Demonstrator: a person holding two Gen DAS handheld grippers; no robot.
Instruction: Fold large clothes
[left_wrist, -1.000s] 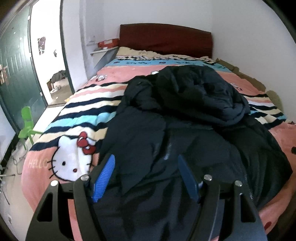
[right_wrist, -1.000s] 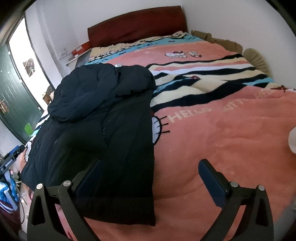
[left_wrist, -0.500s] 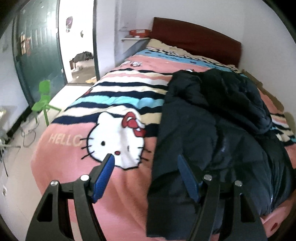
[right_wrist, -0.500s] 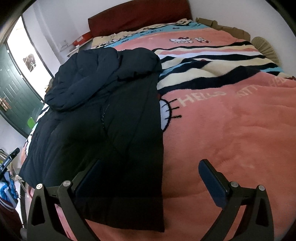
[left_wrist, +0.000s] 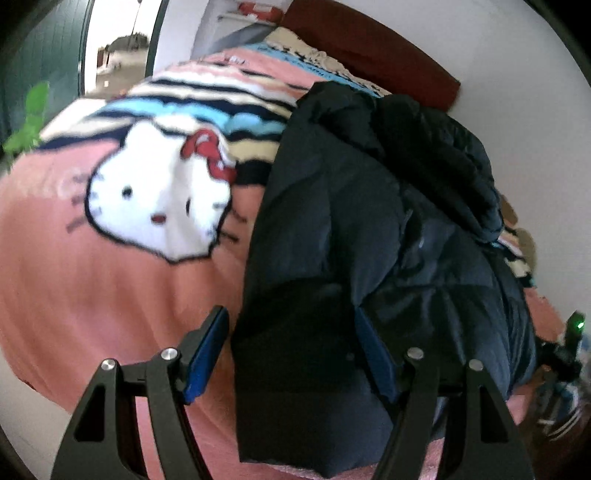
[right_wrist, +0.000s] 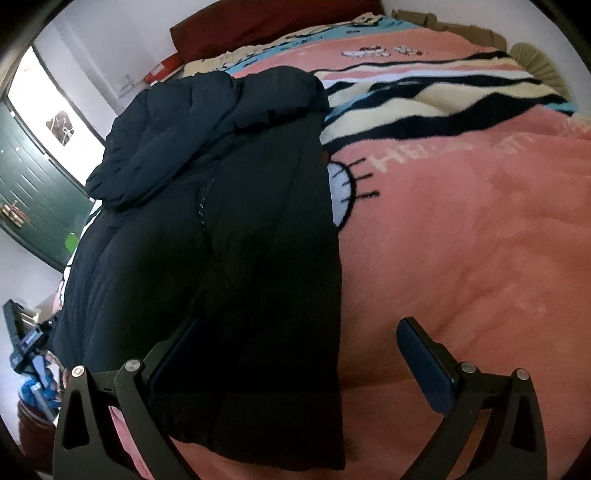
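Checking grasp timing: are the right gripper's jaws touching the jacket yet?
Cannot tell. In the right wrist view the right gripper is open, straddling the dark jacket's hem edge; neither contact nor gap shows plainly.

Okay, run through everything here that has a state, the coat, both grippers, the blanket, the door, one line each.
Dark navy padded coat: lying on the bed, partly folded, hood bunched at the far end.
Left gripper: open, fingers straddling the coat's near hem corner.
Right gripper: open, fingers apart over the coat's other near edge.
Pink Hello Kitty fleece blanket: spread over the bed.
Green door: cannot tell.
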